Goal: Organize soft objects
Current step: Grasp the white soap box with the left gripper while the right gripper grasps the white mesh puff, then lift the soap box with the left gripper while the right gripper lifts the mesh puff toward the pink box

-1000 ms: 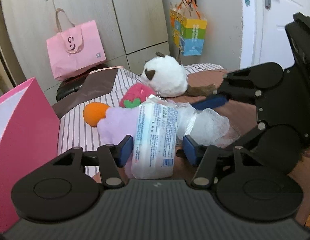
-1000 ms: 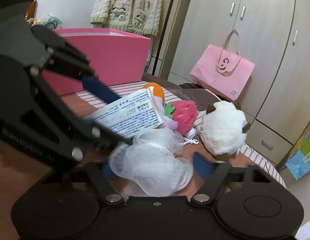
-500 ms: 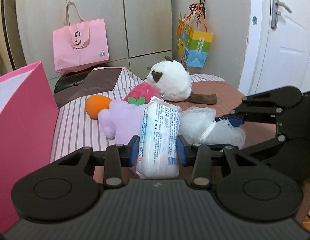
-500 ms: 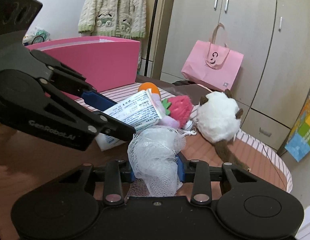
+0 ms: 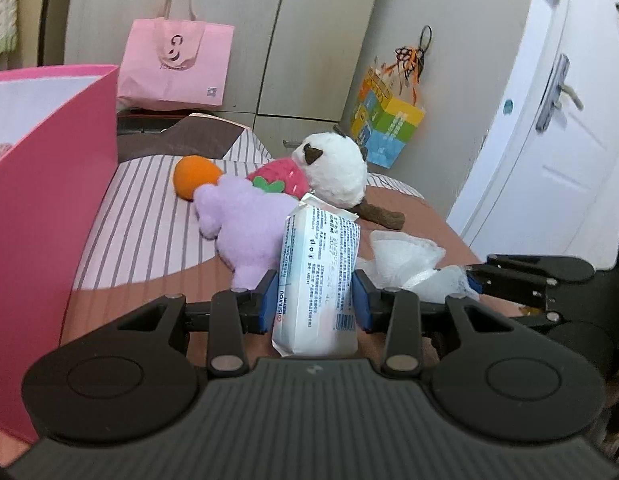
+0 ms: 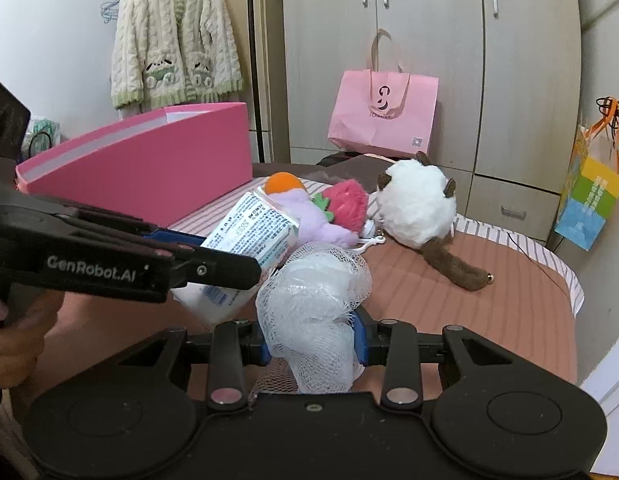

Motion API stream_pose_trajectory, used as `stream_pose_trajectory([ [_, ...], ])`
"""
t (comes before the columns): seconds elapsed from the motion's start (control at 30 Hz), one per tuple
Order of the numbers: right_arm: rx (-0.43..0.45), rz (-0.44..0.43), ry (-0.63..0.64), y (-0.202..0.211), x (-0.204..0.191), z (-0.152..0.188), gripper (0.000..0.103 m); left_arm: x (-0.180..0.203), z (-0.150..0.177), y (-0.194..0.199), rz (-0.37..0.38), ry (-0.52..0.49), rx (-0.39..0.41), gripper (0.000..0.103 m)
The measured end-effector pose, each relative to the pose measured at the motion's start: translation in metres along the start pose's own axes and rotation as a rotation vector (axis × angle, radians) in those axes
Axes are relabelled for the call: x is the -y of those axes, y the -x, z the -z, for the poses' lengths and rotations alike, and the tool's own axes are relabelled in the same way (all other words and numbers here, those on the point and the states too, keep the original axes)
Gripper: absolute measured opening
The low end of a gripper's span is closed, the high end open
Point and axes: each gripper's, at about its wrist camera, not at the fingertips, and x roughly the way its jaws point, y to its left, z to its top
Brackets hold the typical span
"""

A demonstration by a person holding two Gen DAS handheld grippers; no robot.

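My left gripper (image 5: pixel 315 298) is shut on a white tissue pack (image 5: pixel 319 276), held upright above the bed; the pack also shows in the right wrist view (image 6: pixel 249 240). My right gripper (image 6: pixel 311 342) is shut on a white mesh bath pouf (image 6: pixel 313 312), seen at the right in the left wrist view (image 5: pixel 405 264). On the bed lie a purple plush (image 5: pixel 245 220), an orange ball plush (image 5: pixel 193 174), a red strawberry plush (image 5: pixel 279 178) and a white round plush with a brown tail (image 5: pixel 337 172). A pink box (image 5: pixel 41 200) stands at the left.
A pink paper bag (image 5: pixel 175 66) stands behind the bed against the wardrobe. A colourful bag (image 5: pixel 389 128) hangs on the wall by a white door (image 5: pixel 549 120). A knitted cardigan (image 6: pixel 173 36) hangs at the back left. The striped bed cover (image 5: pixel 141 216) lies between box and toys.
Both grippers closed: the left on the tissue pack, the right on the mesh pouf. Both have since lifted and drawn back a little from the toy pile.
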Motion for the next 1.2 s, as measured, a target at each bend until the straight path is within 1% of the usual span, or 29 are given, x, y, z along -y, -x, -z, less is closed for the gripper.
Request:
stream_pose_trajectory([
  [0.1, 0.015, 0.011, -0.02, 0.007, -0.008, 0.003, 0.041, -0.005, 0.003, 0.007, 0.008, 0.029, 0.002, 0.038],
  [0.2, 0.021, 0.021, -0.044, 0.012, -0.015, 0.007, 0.041, -0.005, 0.007, 0.016, -0.002, 0.029, 0.016, 0.038],
  [0.37, 0.007, 0.028, -0.075, 0.022, -0.025, 0.013, 0.041, -0.005, 0.014, 0.029, 0.006, 0.038, 0.007, 0.038],
  [0.63, -0.048, 0.042, -0.086, 0.031, -0.038, 0.019, 0.041, 0.001, 0.021, 0.049, 0.008, -0.01, -0.019, 0.038],
  [0.7, -0.074, 0.072, -0.104, 0.034, -0.04, 0.018, 0.041, 0.002, 0.02, 0.052, -0.004, -0.027, -0.035, 0.038],
  [0.8, -0.081, 0.095, -0.107, 0.041, -0.041, 0.017, 0.041, 0.001, 0.02, 0.058, 0.016, -0.037, -0.059, 0.038],
  [0.97, -0.131, 0.059, -0.086, 0.048, -0.046, 0.013, 0.041, -0.004, 0.021, 0.067, 0.076, -0.042, -0.134, 0.038],
  [1.03, -0.151, 0.048, -0.062, 0.051, -0.052, 0.013, 0.041, -0.007, 0.023, 0.071, 0.086, -0.04, -0.163, 0.038],
  [1.13, -0.179, 0.007, -0.031, 0.055, -0.062, 0.014, 0.041, -0.011, 0.026, 0.078, 0.096, -0.028, -0.202, 0.037],
  [1.2, -0.198, -0.021, -0.017, 0.057, -0.069, 0.013, 0.042, -0.015, 0.028, 0.084, 0.098, -0.019, -0.22, 0.035],
])
